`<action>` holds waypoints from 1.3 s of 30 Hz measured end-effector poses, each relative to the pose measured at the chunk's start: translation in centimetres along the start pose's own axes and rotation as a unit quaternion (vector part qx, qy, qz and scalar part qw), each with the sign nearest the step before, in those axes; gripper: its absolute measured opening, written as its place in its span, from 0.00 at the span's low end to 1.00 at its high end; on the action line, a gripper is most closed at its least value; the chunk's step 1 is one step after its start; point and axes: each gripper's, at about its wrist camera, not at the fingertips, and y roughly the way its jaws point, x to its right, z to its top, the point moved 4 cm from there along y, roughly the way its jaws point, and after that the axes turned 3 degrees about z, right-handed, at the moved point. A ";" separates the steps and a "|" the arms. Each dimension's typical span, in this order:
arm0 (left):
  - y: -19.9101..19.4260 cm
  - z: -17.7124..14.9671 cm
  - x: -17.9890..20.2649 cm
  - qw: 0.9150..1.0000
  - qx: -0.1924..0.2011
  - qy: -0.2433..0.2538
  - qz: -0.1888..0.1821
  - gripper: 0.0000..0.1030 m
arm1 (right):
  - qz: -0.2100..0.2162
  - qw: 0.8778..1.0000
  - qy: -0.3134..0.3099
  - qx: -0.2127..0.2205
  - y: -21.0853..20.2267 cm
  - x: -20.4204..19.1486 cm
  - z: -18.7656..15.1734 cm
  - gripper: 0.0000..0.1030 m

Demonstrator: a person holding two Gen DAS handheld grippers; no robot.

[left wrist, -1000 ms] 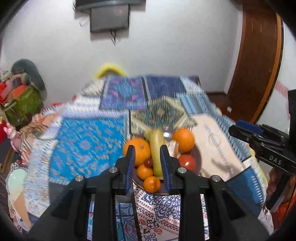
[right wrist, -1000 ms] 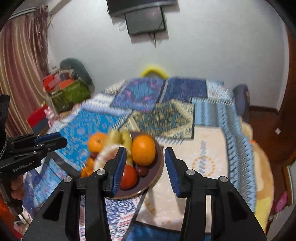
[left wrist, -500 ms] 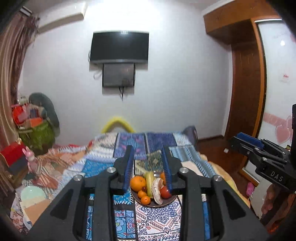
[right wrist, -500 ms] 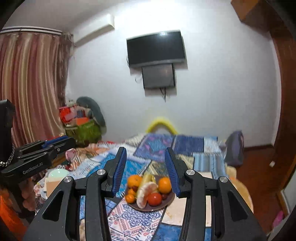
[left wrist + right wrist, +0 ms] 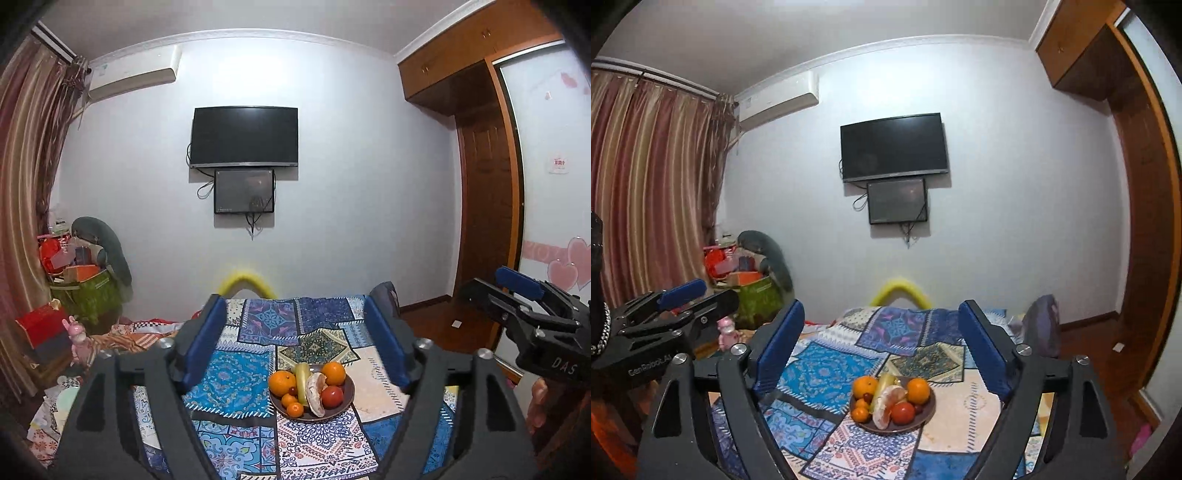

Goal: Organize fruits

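Observation:
A dark round plate (image 5: 341, 406) of fruit sits on a patchwork bedspread (image 5: 236, 376). It holds two large oranges (image 5: 282, 382), small tangerines (image 5: 294, 408), a red tomato (image 5: 331, 396), a green-yellow banana (image 5: 303, 376) and a peeled pomelo piece (image 5: 316, 391). The plate also shows in the right wrist view (image 5: 923, 419). My left gripper (image 5: 295, 339) is wide open and empty, held well back and above the plate. My right gripper (image 5: 882, 343) is wide open and empty too, to the right of the left one.
A wall-mounted TV (image 5: 243, 136) hangs ahead. A cluttered pile of boxes and bags (image 5: 74, 273) stands at the left by the curtain (image 5: 646, 184). A wooden wardrobe (image 5: 487, 177) stands at the right. A yellow curved thing (image 5: 246, 283) is at the bed's far end.
Both grippers have pulled far back and up from the plate, so the whole room shows. Both have opened from nearly shut to wide.

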 end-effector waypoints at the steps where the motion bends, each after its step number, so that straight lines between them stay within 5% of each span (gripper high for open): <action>1: -0.3 0.1 0.0 1.000 0.005 0.000 0.001 0.82 | -0.005 1.000 -0.001 0.001 -0.2 0.0 -0.1 0.86; 8: -0.9 0.1 -0.1 1.000 0.017 -0.005 0.002 0.91 | -0.033 0.999 -0.003 0.009 -0.9 -0.2 0.1 1.00; 39: -0.9 -0.2 0.2 1.000 0.018 -0.005 0.007 1.00 | -0.045 0.999 -0.009 0.018 -3.1 -0.2 0.0 1.00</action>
